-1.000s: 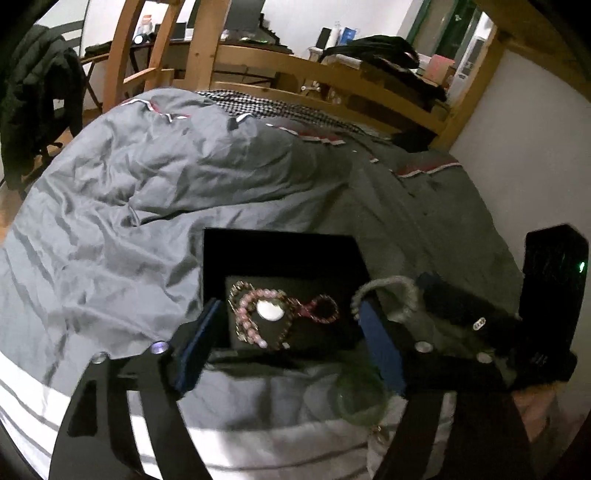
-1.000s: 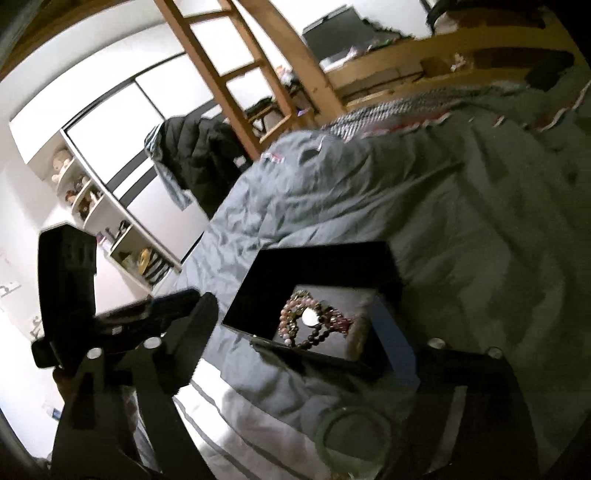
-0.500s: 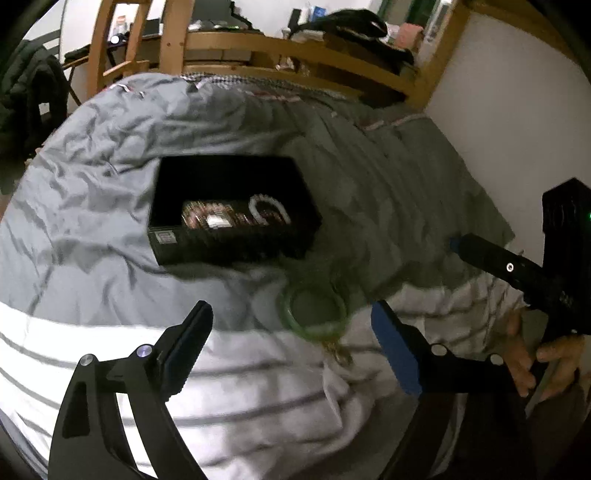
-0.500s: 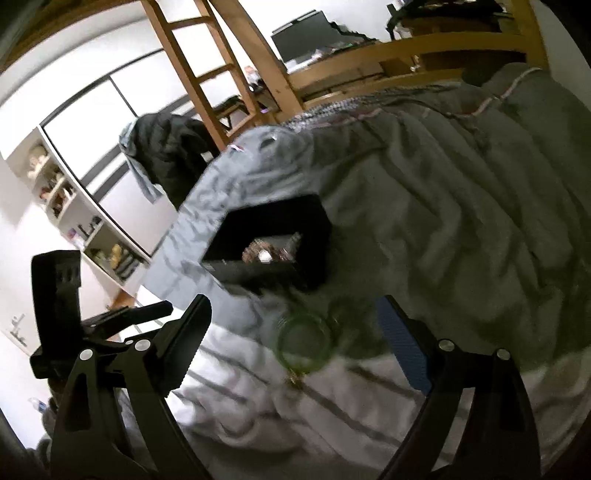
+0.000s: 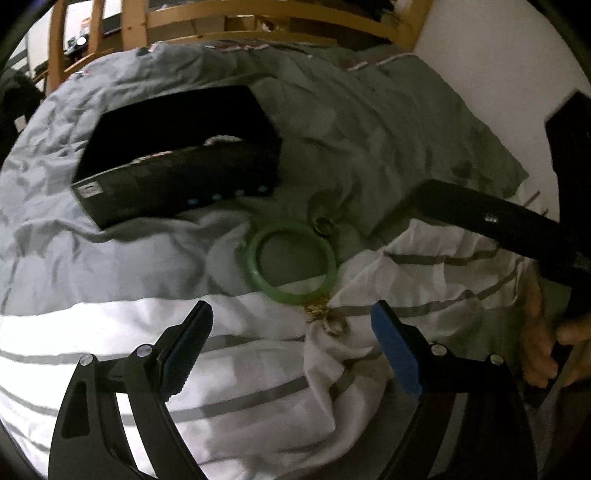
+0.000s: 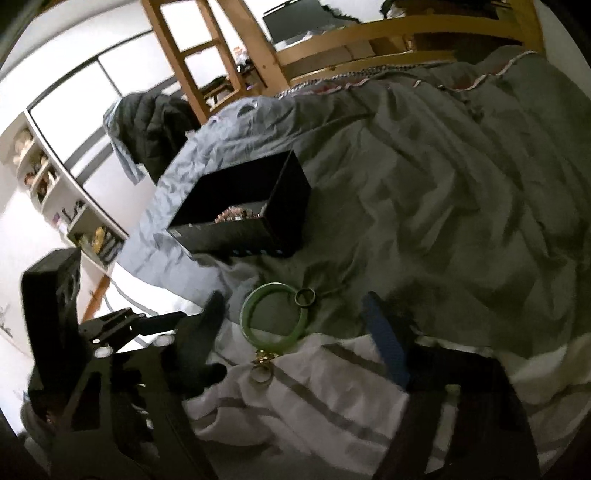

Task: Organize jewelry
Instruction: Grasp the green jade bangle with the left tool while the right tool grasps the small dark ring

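Observation:
A green bangle [image 5: 292,263] lies on the bed cover, with a dark ring [image 5: 324,225] at its far edge and a small gold piece and pale ring [image 5: 325,317] at its near edge. It also shows in the right wrist view [image 6: 274,314]. The black jewelry box [image 5: 177,162] stands open behind it, with beaded bracelets [image 6: 236,215] inside. My left gripper [image 5: 291,332] is open and empty just short of the bangle. My right gripper [image 6: 295,317] is open and empty around the bangle's near side.
The grey duvet [image 6: 424,184] covers the bed, with a white striped sheet [image 5: 110,332] in front. A wooden bed rail [image 5: 258,22] and ladder [image 6: 184,55] stand behind. Shelves [image 6: 55,184] are at the left. A white wall [image 5: 498,74] runs along the right.
Both grippers have pulled back from the box and dropped toward the green bangle. The pale beaded bracelet that was at the box's right side a second ago now lies out of sight.

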### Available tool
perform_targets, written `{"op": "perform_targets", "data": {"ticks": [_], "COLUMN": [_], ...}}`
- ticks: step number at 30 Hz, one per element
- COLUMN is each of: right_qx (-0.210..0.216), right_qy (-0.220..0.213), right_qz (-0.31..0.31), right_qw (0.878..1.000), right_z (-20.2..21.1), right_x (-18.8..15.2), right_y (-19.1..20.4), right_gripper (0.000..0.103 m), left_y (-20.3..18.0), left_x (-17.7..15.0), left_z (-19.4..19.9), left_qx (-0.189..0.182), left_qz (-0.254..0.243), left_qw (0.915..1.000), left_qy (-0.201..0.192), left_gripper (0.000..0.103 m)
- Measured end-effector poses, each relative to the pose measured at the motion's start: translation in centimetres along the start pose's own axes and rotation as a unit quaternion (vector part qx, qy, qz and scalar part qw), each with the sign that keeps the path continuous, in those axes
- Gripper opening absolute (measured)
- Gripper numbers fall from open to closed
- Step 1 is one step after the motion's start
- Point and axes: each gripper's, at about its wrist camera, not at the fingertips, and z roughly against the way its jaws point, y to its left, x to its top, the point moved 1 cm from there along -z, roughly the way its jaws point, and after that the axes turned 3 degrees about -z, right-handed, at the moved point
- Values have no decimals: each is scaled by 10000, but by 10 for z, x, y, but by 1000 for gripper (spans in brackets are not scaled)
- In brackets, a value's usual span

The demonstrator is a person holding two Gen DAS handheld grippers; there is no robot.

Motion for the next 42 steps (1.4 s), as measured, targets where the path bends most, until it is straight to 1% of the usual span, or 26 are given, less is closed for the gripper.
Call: {"op": "perform_targets", "data": {"ticks": [4,6,10,11,13,15,16,18,20,21,23,24,27,28,30,32,35,37,38,40,42], "right_qx": [-85,-74,28,73,6,-128,-231,-340,-263,-170,-141,-142,-109,-79,-38,-1,18,13,8,12,7], "right_qy": [185,244,416,495,638,808,873,893,846,810,735,703,671,634,571,479,430,431,433,433,417], "right_qz": [292,409,525,545,631,734,774,787,625,516,439,410,334,301,218,104,-32,-60,-61,-55,-48], "right_qw": [9994,9988,9978,9973,9960,9939,9929,9923,9941,9952,9962,9966,9971,9975,9981,9988,9991,9991,9990,9990,9991], "right_z": [-24,-36,-61,-69,-81,-93,-98,-104,-102,-100,-97,-96,-94,-92,-89,-83,-81,-82,-81,-81,-81], "right_x": [5,10,15,14,9,1,-3,-5,-1,1,2,2,2,2,5,8,11,11,11,11,12], "right_y": [6,8,10,11,11,11,10,7,0,-3,-6,-7,-9,-9,-11,-15,-20,-21,-21,-20,-20], "right_gripper": [65,65,64,63,62,51,48,33,26,25,21,21,21,21,21,21,21,21,21,21,21], "left_y": [-9,-13,-12,-10,-7,-3,-2,2,5,6,10,11,18,18,18,19,34,32,36,41,47], "left_x": [4,6,9,10,9,12,12,14,16,16,18,18,19,20,21,19,18,18,17,15,14], "left_z": [-14,-24,-41,-46,-53,-61,-64,-67,-68,-67,-67,-66,-66,-66,-66,-64,-61,-58,-57,-55,-55], "left_qx": [-75,-44,12,1,-43,-69,-95,-157,-236,-286,-341,-345,-382,-377,-354,-351,-351,-329,-303,-274,-302], "left_qz": [-252,-382,-467,-468,-459,-415,-385,-322,-260,-218,-130,-97,34,54,80,114,201,282,350,446,557], "left_qw": [9997,9993,9989,9989,9988,9989,9989,9991,9991,9991,9991,9992,9991,9991,9992,9991,9990,9988,9987,9983,9976], "left_qy": [-14,-20,61,93,137,206,232,237,233,215,201,200,207,200,195,190,199,212,220,240,270], "left_gripper": [86,86,86,86,86,86,86,86,85,85,84,80,75,72,70,65,56,42,37,21,16]}}
